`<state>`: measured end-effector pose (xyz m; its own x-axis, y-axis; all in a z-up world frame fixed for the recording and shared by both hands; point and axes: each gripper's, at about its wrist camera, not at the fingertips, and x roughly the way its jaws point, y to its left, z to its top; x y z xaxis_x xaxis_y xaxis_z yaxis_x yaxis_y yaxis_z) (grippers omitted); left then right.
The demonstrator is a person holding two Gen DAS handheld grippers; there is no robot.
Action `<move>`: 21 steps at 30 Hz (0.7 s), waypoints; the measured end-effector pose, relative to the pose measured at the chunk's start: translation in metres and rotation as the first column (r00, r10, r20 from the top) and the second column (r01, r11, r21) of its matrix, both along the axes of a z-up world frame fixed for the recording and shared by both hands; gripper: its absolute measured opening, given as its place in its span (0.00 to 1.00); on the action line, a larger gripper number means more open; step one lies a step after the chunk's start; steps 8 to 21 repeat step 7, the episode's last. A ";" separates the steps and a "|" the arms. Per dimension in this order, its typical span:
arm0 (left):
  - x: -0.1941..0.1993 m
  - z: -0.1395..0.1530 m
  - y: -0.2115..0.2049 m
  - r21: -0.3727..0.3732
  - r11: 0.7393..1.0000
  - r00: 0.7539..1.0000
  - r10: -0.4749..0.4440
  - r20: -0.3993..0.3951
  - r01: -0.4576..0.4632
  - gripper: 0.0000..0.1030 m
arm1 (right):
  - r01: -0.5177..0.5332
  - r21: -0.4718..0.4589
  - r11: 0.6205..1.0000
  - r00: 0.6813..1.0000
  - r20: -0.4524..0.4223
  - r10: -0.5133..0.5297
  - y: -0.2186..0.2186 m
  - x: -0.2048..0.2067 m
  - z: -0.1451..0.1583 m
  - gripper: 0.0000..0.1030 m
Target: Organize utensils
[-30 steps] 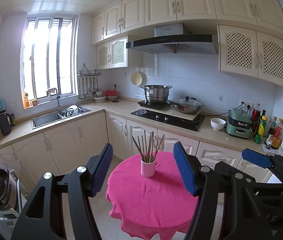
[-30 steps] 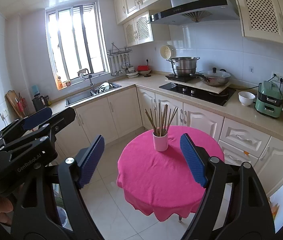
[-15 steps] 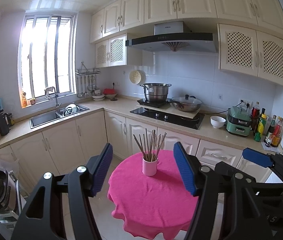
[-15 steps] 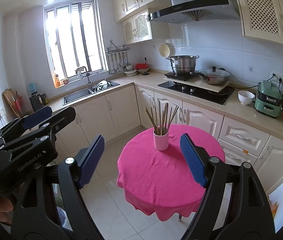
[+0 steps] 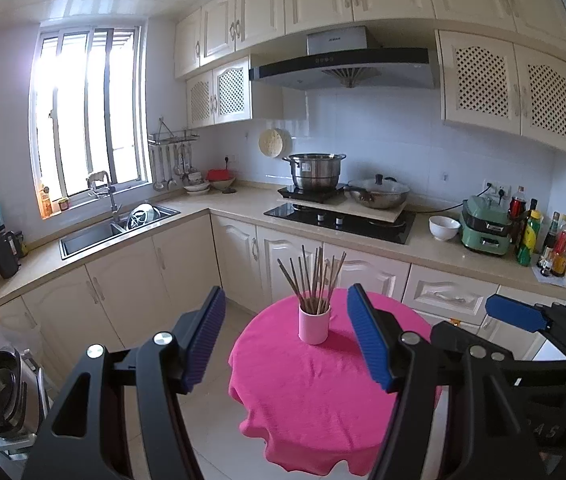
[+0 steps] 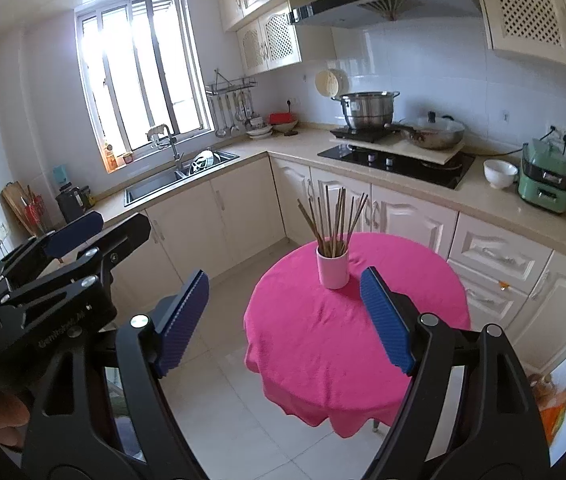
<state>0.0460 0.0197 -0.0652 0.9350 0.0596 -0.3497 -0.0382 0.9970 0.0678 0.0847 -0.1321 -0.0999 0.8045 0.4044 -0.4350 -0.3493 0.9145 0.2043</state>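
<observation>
- Since a second ago both views have closed in a little: the round table with the pink cloth (image 5: 323, 392) and the cup sit slightly larger and higher in frame, and in the left view the sink has slid rightward. Nothing on the table has shifted.
- My left gripper (image 5: 285, 340) has its blue pads spread wide, nothing between them, touching nothing. It hangs in the air short of the table; the cup shows through the gap.
- My right gripper (image 6: 283, 320) is likewise spread, pads bare, clear of the cloth. Its right pad overlaps the table's near side in the picture only.
- The task's thing: a pale pink cup (image 6: 333, 266) stands upright on the far half of the table, centre frame in both views, with a bundle of dark chopsticks (image 6: 333, 220) fanned out of its top.
- Each view catches the other tool at its edge: lower right in the left view, left side in the right view.
- Hard to make out: the number of chopsticks; they overlap. The table's legs are hidden by the cloth, save a bit of one under the hem in the right view.
- A fingertip (image 6: 3, 424) shows at lower left of the right view; the rest of the hand is cut off.
</observation>
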 end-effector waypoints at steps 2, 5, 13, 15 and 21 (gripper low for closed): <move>0.008 -0.004 0.001 0.005 1.000 1.000 0.004 -0.016 -0.004 0.61 | -0.001 0.014 1.000 1.000 -0.024 0.001 -0.001 0.009 -0.005 0.76; 0.026 -0.015 0.000 0.017 1.000 0.998 0.010 -0.057 -0.009 0.61 | 0.005 0.015 1.000 0.999 -0.048 -0.004 0.001 0.027 -0.015 0.77; 0.038 -0.022 0.000 0.030 0.999 0.997 0.016 -0.072 -0.013 0.61 | 0.001 0.025 1.000 0.998 -0.071 0.000 0.000 0.044 -0.023 0.77; 0.038 -0.022 0.000 0.030 0.999 0.997 0.016 -0.072 -0.013 0.61 | 0.001 0.025 1.000 0.998 -0.071 0.000 0.000 0.044 -0.023 0.77; 0.038 -0.022 0.000 0.030 0.999 0.997 0.016 -0.072 -0.013 0.61 | 0.001 0.025 1.000 0.998 -0.071 0.000 0.000 0.044 -0.023 0.77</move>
